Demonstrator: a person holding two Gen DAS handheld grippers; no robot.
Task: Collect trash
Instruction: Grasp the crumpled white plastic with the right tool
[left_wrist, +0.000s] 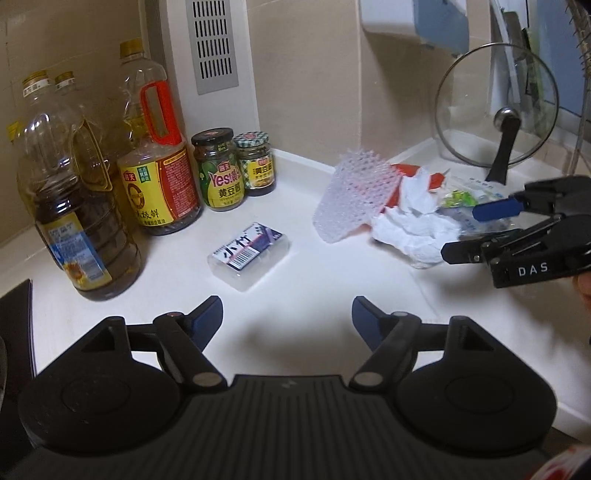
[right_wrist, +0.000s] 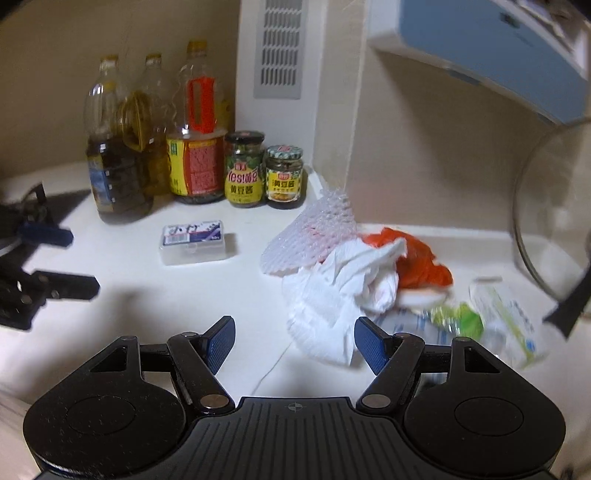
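A: Where is the trash?

B: It sits in a pile on the white tabletop (right_wrist: 229, 295). In the right wrist view it is in the middle and lower right of the frame. In the left wrist view it is at the middle right.

A: What is in the pile?

B: A crumpled white paper towel (right_wrist: 332, 302), a white foam net (right_wrist: 314, 229), an orange plastic bag (right_wrist: 421, 258) and some clear wrappers with green on them (right_wrist: 491, 317).

A: How will it feel to pick up?

B: I think it is all very light and soft. The paper will squash. The wrappers look smooth, so they may slip. Nothing there looks like it would break.

A: Where should a claw grab?

B: I would pinch a thick, bunched fold of the paper towel, not a thin edge. A thin edge could tear or slide out.

A: What is the right claw (right_wrist: 293, 341) doing?

B: Its two blue pads are wide apart. Nothing is between them. It is near the paper towel but I cannot tell if one pad touches it.

A: And the left claw (left_wrist: 287, 317)?

B: Wide apart too, and empty. It is over bare tabletop, well apart from the pile. A small plastic box (left_wrist: 249, 254) lies ahead of it.
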